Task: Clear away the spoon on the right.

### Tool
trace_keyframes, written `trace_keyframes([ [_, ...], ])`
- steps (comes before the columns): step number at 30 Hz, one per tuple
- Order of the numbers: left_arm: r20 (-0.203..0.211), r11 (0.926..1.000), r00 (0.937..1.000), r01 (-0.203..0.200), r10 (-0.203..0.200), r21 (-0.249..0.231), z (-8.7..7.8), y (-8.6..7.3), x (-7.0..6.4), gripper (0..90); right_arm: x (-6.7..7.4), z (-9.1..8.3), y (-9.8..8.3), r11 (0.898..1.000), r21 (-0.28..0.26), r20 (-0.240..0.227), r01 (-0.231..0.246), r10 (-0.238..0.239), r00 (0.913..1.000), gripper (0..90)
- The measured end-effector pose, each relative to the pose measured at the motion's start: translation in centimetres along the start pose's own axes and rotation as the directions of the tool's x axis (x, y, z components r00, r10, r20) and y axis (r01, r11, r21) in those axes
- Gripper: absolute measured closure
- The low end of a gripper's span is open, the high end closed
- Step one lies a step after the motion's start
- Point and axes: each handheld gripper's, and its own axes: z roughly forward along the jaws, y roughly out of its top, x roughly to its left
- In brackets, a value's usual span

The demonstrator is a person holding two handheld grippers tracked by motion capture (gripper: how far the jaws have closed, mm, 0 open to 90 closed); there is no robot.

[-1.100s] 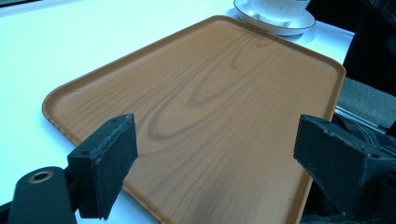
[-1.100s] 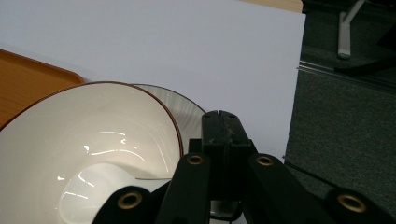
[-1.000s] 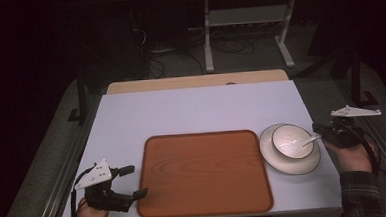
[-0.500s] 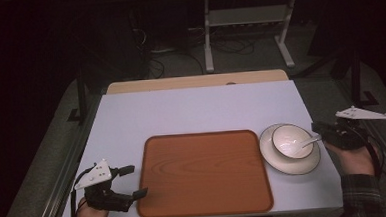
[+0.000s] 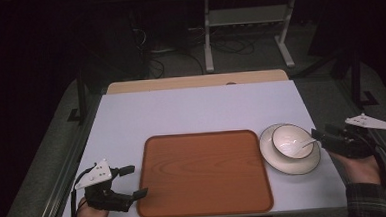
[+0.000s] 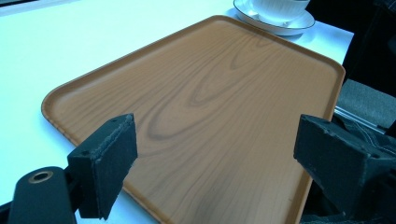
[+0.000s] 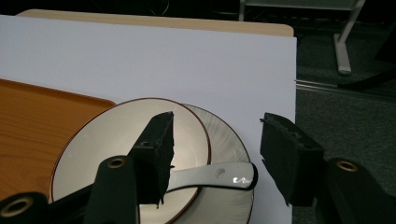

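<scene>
White tabletop under dim light carries the wooden tray (image 5: 204, 174) at center, while my right gripper (image 7: 215, 156), its jaws just opened and parted around the spoon (image 7: 212, 176) handle, leaves it leaning in the bowl (image 5: 292, 142) at three o'clock, and my left gripper (image 5: 129, 181) waits wide at eight.

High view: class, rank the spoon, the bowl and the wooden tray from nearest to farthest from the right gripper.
1. Spoon: its handle end lies just left of the right gripper.
2. Bowl: on the plate, farther left.
3. Wooden tray: mid-table, farthest left.
</scene>
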Motion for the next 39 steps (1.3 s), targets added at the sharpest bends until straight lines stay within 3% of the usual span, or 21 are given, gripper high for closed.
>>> trace_keyframes([
  [3, 0.002, 1.0000, 1.0000, 0.001, -0.001, 0.001, 0.0, 0.0, 0.0, 13.0, -0.2, -0.1, -0.5, 1.000, -0.007, 0.028, -0.008, 0.008, 0.9996, 38.1],
  [7, 0.002, 1.0000, 1.0000, 0.001, -0.001, 0.001, 0.0, 0.0, 0.0, 13.0, -0.5, 0.2, -0.8, 1.000, -0.003, 0.028, -0.024, 0.024, 0.9993, 37.3],
  [18, 0.003, 1.0000, 1.0000, 0.002, -0.002, 0.005, 0.1, 0.0, 0.0, 13.0, -0.8, 2.0, -2.1, 0.996, 0.016, -0.028, -0.082, 0.083, 0.9962, 34.6],
  [23, 0.003, 1.0000, 1.0000, 0.001, -0.001, 0.007, 0.1, 0.0, 0.0, 13.0, -0.7, 2.5, -2.4, 0.996, 0.042, -0.032, -0.081, 0.082, 0.9961, 34.7],
  [31, 0.002, 1.0000, 1.0000, 0.000, 0.000, 0.007, 0.1, 0.0, -0.1, 13.0, -1.0, 2.9, -2.8, 0.993, 0.058, -0.062, -0.107, 0.110, 0.9919, 39.3],
  [39, 0.003, 1.0000, 1.0000, 0.000, 0.000, 0.007, 0.1, 0.0, -0.1, 13.0, -1.0, 2.7, -2.7, 0.992, 0.050, -0.060, -0.112, 0.115, 0.9916, 48.1],
])
